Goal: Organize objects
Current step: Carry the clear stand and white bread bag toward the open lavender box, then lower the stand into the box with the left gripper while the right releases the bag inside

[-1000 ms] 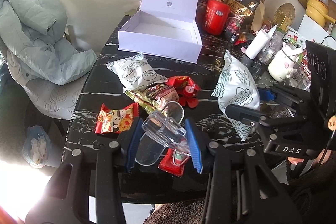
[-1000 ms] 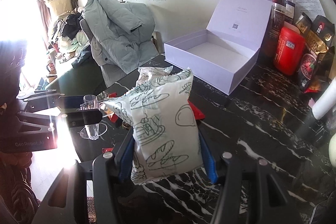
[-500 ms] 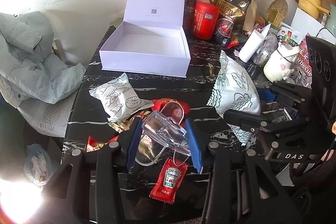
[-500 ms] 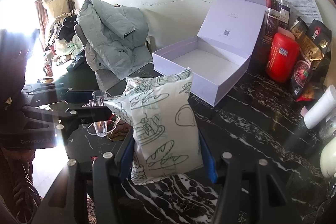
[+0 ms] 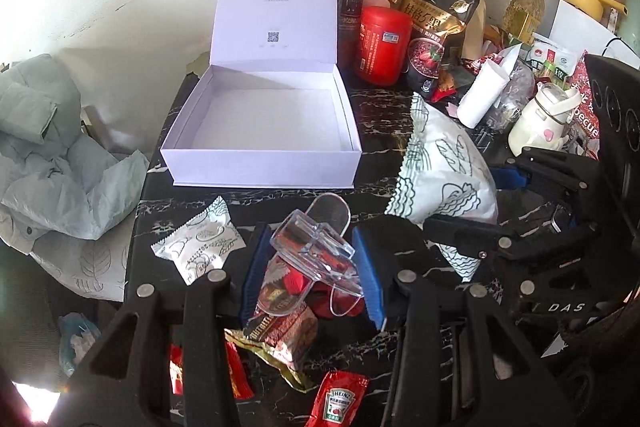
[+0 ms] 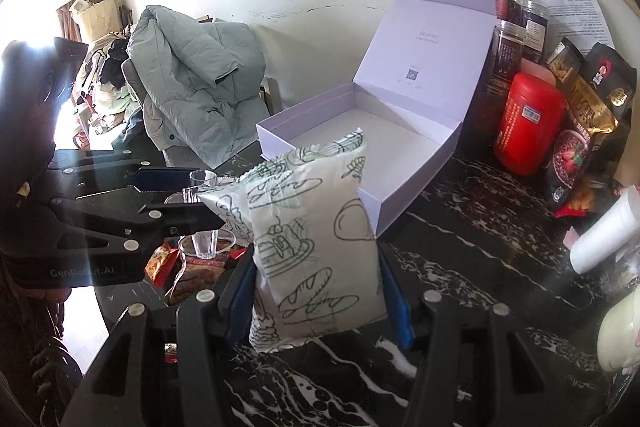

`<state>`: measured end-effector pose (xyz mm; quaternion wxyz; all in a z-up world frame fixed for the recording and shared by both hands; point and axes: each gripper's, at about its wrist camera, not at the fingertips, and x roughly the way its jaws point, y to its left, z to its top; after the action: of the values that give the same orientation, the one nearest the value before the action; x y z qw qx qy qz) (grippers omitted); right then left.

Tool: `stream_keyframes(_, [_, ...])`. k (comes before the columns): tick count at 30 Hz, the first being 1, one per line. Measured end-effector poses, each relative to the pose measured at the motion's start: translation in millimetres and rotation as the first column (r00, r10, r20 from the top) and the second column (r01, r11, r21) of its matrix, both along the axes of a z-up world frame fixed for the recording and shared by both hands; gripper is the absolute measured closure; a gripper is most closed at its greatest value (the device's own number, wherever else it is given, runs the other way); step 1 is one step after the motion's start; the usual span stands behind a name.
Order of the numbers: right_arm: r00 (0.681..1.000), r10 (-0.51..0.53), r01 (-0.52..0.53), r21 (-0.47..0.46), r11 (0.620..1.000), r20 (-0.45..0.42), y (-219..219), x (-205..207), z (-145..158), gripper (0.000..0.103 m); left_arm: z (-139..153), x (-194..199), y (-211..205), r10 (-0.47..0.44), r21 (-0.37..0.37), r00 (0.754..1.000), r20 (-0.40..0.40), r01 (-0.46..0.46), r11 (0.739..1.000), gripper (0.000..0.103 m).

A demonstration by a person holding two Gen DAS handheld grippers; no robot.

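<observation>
Pinching puffy printed pouch (image 6: 316, 247), right fingers (image 6: 394, 297); left fingers (image 5: 367, 267) clamp clear, seemingly plastic clip (image 5: 316, 255).

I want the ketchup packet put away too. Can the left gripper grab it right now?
Probably not yet. The left gripper is already shut on a clear cup, so it has no room for the ketchup packet lying below it.

Two black plastic grippers, left gripper (image 5: 310, 267) and right gripper (image 6: 320, 291). Blue ridged pads (image 5: 366, 271) inside the fingers. Round silver screws on the arms. Small pale letters on the sides. A dark, fuzzy sleeve (image 6: 24, 323) at the edge.
</observation>
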<state>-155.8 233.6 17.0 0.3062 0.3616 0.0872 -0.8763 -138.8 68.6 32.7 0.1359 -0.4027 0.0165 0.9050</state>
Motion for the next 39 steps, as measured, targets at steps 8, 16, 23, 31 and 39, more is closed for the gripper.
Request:
stream_keyframes(8, [1.000, -0.015, 0.015, 0.013, 1.000, -0.015, -1.9, -29.9, 5.8, 0.046, 1.4, -36.4, 3.6, -0.026, -0.042, 1.000, -0.004, 0.026, 0.999, 0.063])
stream_keyframes(16, [0.999, -0.029, 0.029, 0.026, 0.999, -0.030, -6.8, -61.2, 7.9, 0.046, 1.6, -70.7, 1.5, -0.046, -0.079, 0.999, -0.017, 0.044, 0.996, 0.063])
stream_keyframes(23, [0.998, -0.034, 0.036, 0.025, 0.999, -0.050, -12.4, -92.0, 12.5, 0.046, 6.5, -104.2, -4.3, -0.061, -0.092, 0.997, -0.043, 0.057, 0.994, 0.063])
stream_keyframes(31, [0.997, -0.052, 0.054, 0.020, 0.998, -0.065, -18.7, -131.1, 17.6, 0.046, 7.9, -147.4, -10.7, -0.056, -0.099, 0.996, -0.072, 0.049, 0.994, 0.063])
stream_keyframes(39, [0.997, -0.056, 0.057, 0.026, 0.998, -0.051, -27.6, -164.6, 9.8, 0.046, -0.9, -187.0, -16.1, -0.036, -0.128, 0.996, -0.078, 0.026, 0.991, 0.063])
